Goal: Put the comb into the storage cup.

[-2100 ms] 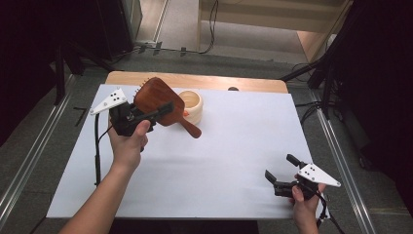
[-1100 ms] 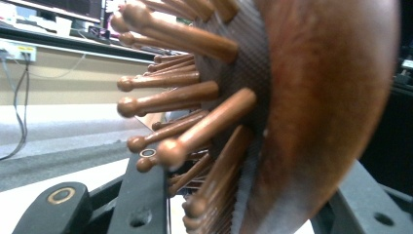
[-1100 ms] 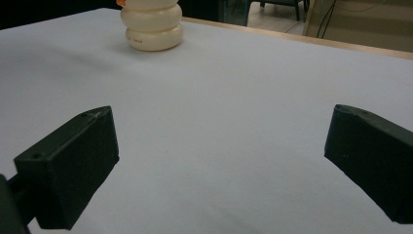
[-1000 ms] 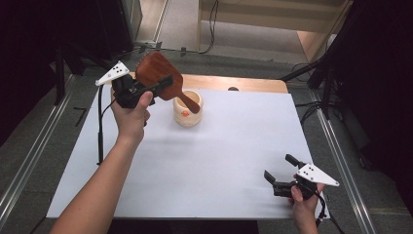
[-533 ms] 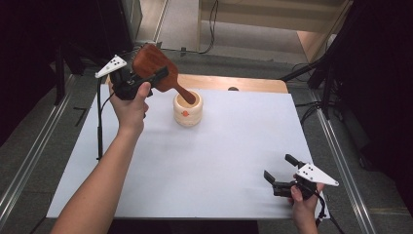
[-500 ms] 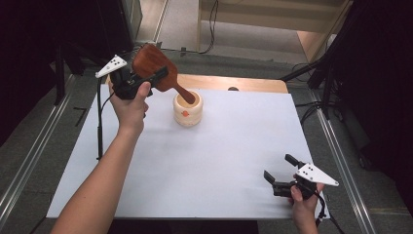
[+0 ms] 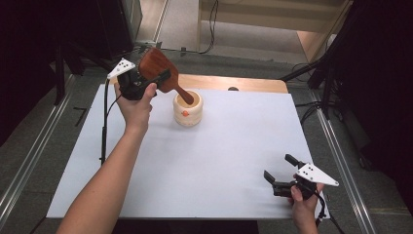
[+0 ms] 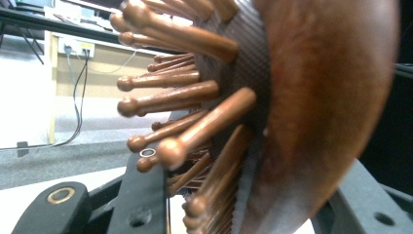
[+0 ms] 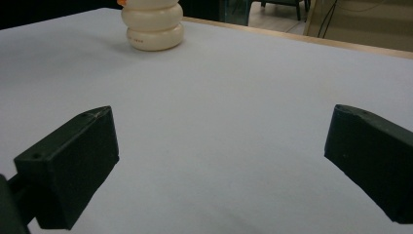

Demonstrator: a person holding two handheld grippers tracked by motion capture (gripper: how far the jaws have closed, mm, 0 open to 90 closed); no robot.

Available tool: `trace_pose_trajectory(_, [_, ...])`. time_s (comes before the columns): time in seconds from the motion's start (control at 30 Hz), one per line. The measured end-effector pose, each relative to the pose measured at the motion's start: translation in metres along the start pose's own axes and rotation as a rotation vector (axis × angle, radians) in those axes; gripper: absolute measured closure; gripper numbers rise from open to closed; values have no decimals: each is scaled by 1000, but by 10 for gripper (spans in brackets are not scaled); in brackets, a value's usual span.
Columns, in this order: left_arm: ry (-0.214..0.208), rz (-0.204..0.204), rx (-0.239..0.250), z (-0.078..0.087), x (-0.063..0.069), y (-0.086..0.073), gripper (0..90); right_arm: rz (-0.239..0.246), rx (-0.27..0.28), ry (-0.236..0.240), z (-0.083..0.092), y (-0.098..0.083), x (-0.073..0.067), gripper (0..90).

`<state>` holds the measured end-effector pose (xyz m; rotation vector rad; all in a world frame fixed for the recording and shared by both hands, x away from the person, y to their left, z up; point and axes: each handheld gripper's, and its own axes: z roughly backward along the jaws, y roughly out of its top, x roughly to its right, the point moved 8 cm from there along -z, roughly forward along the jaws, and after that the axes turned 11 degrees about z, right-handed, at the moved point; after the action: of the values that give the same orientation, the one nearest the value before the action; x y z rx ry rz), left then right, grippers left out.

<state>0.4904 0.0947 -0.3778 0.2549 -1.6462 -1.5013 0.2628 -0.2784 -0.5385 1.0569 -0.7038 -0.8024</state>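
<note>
My left gripper (image 7: pixel 155 78) is shut on the head of a brown wooden hairbrush (image 7: pixel 157 74), held above the table's far left. The brush's handle slants down to the right, and its tip is inside the mouth of a cream ribbed cup (image 7: pixel 188 108) standing on the white table sheet (image 7: pixel 234 141). In the left gripper view the hairbrush (image 8: pixel 311 97) shows close up with its wooden bristles, clamped between the jaws. My right gripper (image 7: pixel 281 170) rests open near the front right edge with nothing between its fingers. The cup (image 9: pixel 153 24) appears far ahead in the right gripper view.
A wooden board edge (image 7: pixel 243 83) lies along the table's far side. Metal rails (image 7: pixel 341 151) run along both sides of the table. A black cable (image 7: pixel 103 126) hangs from the left gripper. Dark stands and equipment surround the table.
My left hand has carried the hairbrush rightward and lower, so its handle tip has gone deeper into the cup. The right gripper has stayed where it was.
</note>
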Motion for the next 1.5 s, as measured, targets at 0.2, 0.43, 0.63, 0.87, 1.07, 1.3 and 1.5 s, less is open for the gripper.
trace_pose_trajectory(0.2, [20, 10, -25, -8, -7, -11, 579, 3, -1, 2, 0, 0, -1, 0])
trace_pose_trajectory(0.43, [41, 28, -58, -17, -15, -27, 579, 4, -2, 2, 0, 0, -1, 0])
trace_pose_trajectory(0.63, [50, 33, -83, -25, -17, -38, 579, 4, -2, 1, 0, 0, -1, 0])
trace_pose_trajectory(0.87, [61, 51, -112, -31, -22, -46, 577, 4, -1, 0, -1, 0, 0, 0])
trace_pose_trajectory(1.07, [62, 73, -124, -37, -23, -52, 575, 6, 1, -1, -1, 0, 0, 0])
trace_pose_trajectory(1.3, [81, 93, -142, -40, -28, -57, 570, 4, 6, -1, -1, 0, 0, 0])
trace_pose_trajectory(1.5, [89, 116, -157, -42, -31, -61, 541, 5, 2, 0, -1, 0, 0, 0])
